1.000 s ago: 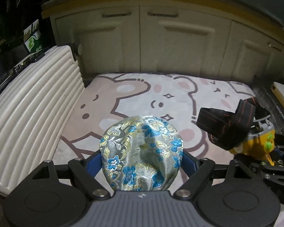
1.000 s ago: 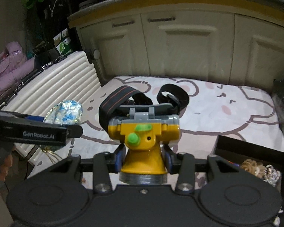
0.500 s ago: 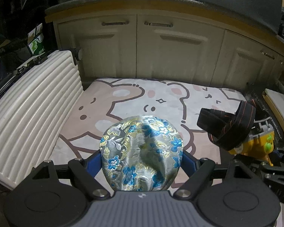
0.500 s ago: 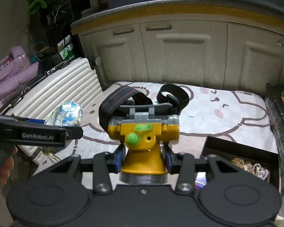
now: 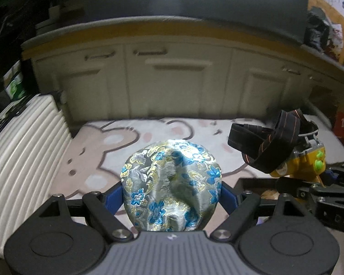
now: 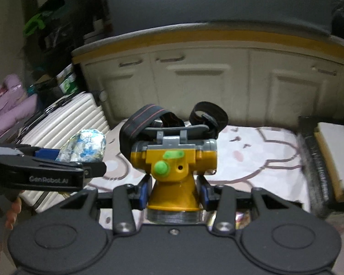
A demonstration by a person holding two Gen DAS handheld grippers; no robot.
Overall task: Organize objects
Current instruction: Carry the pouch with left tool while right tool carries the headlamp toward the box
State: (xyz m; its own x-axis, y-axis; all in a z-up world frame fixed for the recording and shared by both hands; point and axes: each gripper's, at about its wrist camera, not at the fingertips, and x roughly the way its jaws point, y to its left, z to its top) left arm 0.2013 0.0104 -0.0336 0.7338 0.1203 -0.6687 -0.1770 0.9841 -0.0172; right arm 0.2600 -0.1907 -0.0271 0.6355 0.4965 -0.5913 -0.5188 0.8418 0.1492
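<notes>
My left gripper (image 5: 171,193) is shut on a round silver brocade pouch (image 5: 172,185) with blue and gold flowers, held in the air above the cartoon mat (image 5: 135,142). The pouch also shows in the right wrist view (image 6: 83,146), left of the headlamp. My right gripper (image 6: 174,190) is shut on a yellow headlamp (image 6: 172,167) with green buttons and a black elastic strap (image 6: 146,119). The headlamp also shows at the right of the left wrist view (image 5: 298,167).
A white ribbed suitcase (image 5: 18,160) lies at the left edge of the mat. Cream cabinets (image 5: 172,80) stand behind. A dark open box (image 5: 252,183) with small trinkets sits low at the right. A black case with a white pad (image 6: 328,155) lies at far right.
Both grippers have risen and tilted up with their objects; the cabinets and dark countertop fill more of the view and the mat looks smaller and lower.
</notes>
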